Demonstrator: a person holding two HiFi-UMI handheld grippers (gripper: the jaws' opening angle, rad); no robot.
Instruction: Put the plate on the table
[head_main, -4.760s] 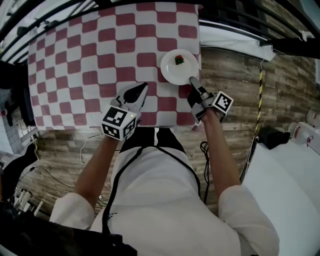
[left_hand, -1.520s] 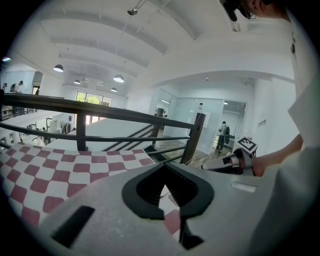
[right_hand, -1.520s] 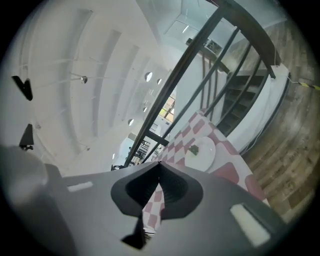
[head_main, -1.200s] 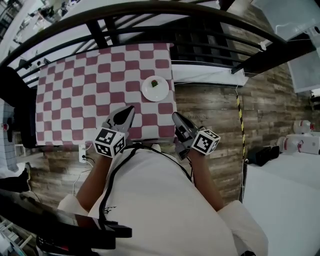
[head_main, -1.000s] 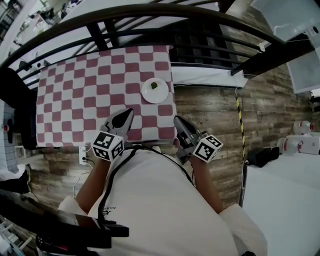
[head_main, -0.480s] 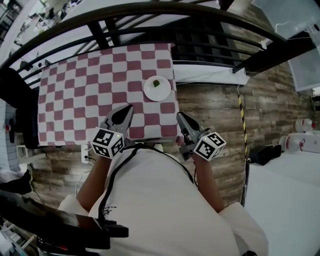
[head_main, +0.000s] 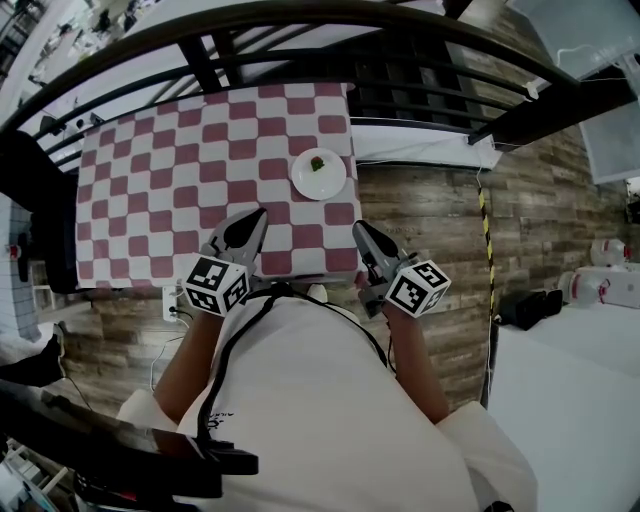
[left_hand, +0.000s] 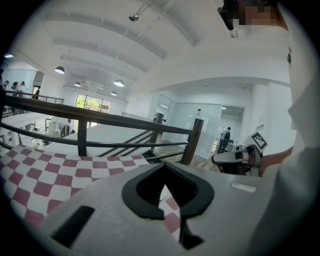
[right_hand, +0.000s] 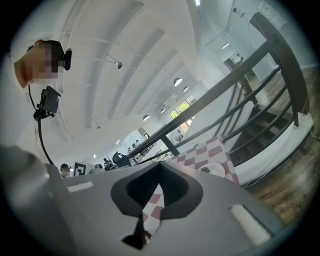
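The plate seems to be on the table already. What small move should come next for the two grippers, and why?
Probably just lower both grippers to rest. The plate lies flat on the checkered table, near its right edge. The left gripper and right gripper are both shut, empty and apart from it, so nothing seems left to place.

The left gripper (head_main: 252, 222) and the right gripper (head_main: 365, 238) are held low in front of the torso, side by side and well apart. Both point forward, away from the body, with their tips angled slightly toward each other. Each gripper's jaws are closed tip to tip with nothing between them. Behind the jaws sit the left marker cube (head_main: 215, 285) and the right marker cube (head_main: 418, 288). Behind the cubes, the bare left forearm (head_main: 185, 355) and right forearm (head_main: 415, 365) run back into white sleeves.
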